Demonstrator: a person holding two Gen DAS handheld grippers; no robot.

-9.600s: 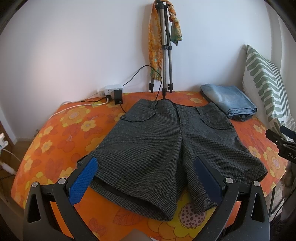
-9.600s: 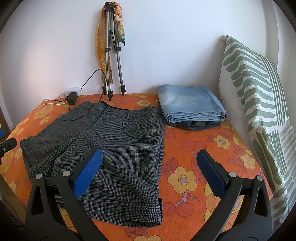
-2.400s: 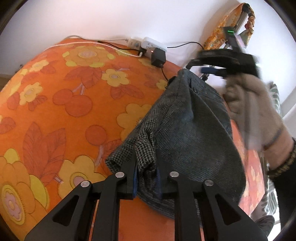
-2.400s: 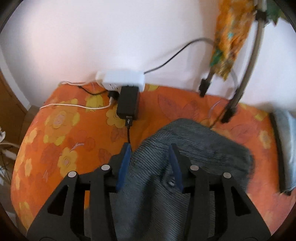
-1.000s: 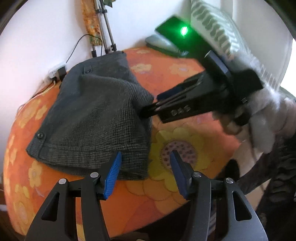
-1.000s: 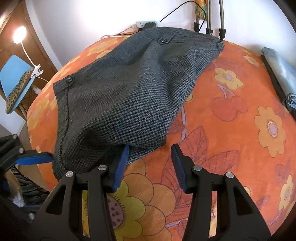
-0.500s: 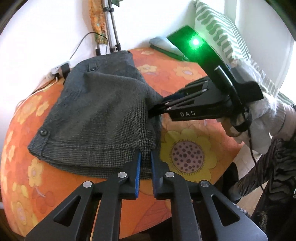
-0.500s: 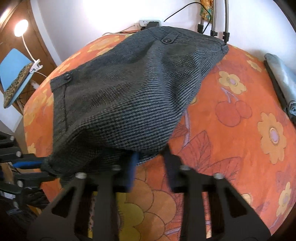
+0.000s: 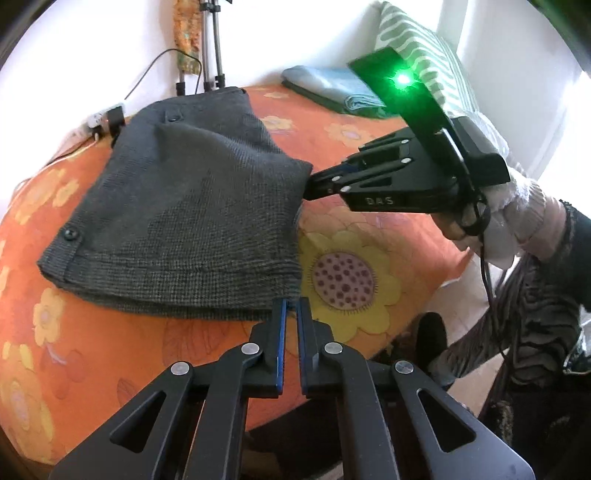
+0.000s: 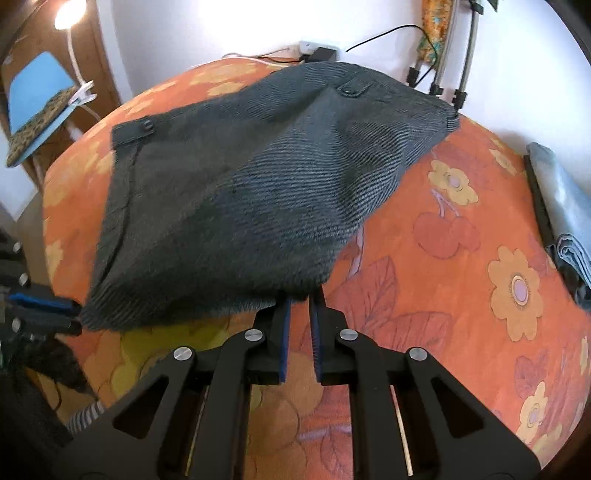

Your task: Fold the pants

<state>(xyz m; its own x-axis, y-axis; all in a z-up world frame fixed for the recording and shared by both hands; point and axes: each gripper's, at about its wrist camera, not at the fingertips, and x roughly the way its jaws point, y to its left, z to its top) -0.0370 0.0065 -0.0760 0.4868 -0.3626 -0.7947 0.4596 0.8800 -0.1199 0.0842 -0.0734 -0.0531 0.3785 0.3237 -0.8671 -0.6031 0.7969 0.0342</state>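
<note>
Orange flowered cloth (image 9: 369,236) covers the bed I am working over, with a white wall behind it. Grey shorts (image 9: 192,206) lie folded in half lengthwise on the cloth, waistband at the far end by the wall and hems at the near edge.

From my left wrist view, my left gripper (image 9: 291,306) has its jaws drawn narrow, pinching the near right corner of the shorts' hem between the blue pads (image 9: 281,332). My right gripper (image 9: 308,186) comes in from the right, jaws closed on the shorts' right edge farther up; that edge is lifted off the cloth. A green light glows on its body.

In the right wrist view, the right gripper (image 10: 298,301) clamps the dark fabric (image 10: 240,199), which rises in a tent toward the camera. At the left edge the left gripper (image 10: 74,314) holds the hem corner.

A tripod (image 9: 210,48) stands by the far wall with a patterned scarf (image 9: 186,37) hung on it. Folded jeans (image 9: 332,92) sit far right, just beside a green striped pillow (image 9: 424,51). A power strip (image 10: 314,50) with cables lies against the wall, and a lamp (image 10: 68,11) shines far left.
</note>
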